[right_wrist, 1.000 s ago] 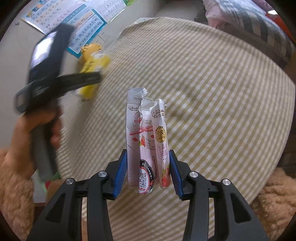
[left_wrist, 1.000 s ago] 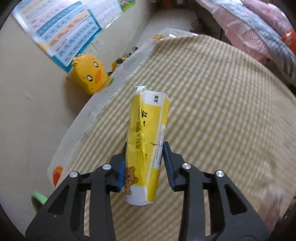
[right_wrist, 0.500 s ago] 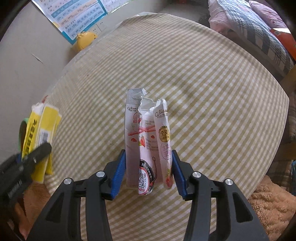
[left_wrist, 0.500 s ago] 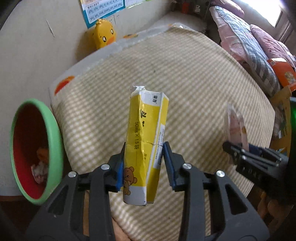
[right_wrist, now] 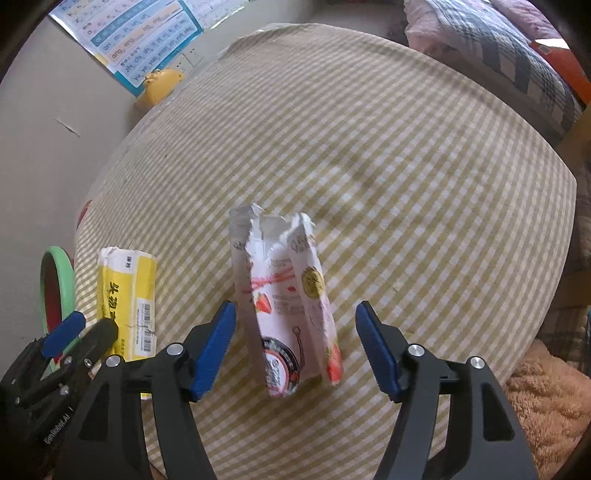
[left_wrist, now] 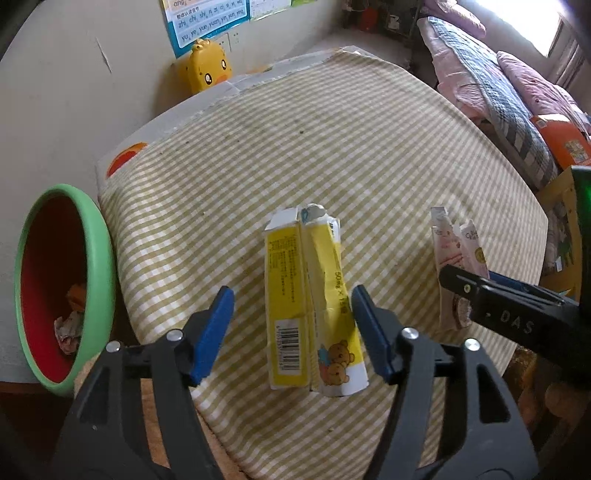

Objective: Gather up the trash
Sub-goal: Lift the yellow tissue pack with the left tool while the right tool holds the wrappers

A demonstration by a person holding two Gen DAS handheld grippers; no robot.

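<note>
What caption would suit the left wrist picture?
Left gripper opening, pads clear of the yellow box over the checked cloth, red bin at left.

The checked cloth (right_wrist: 406,166) lies bare ahead; the green-rimmed bin (left_wrist: 99,266) flanks its left edge.

Home bedroom, likely a child's: quilted bedding (left_wrist: 491,85) piled at right, pinyin learning chart (left_wrist: 207,18) on wall, yellow duck toy (left_wrist: 205,66) beside gingham-covered surface (left_wrist: 332,147).
</note>
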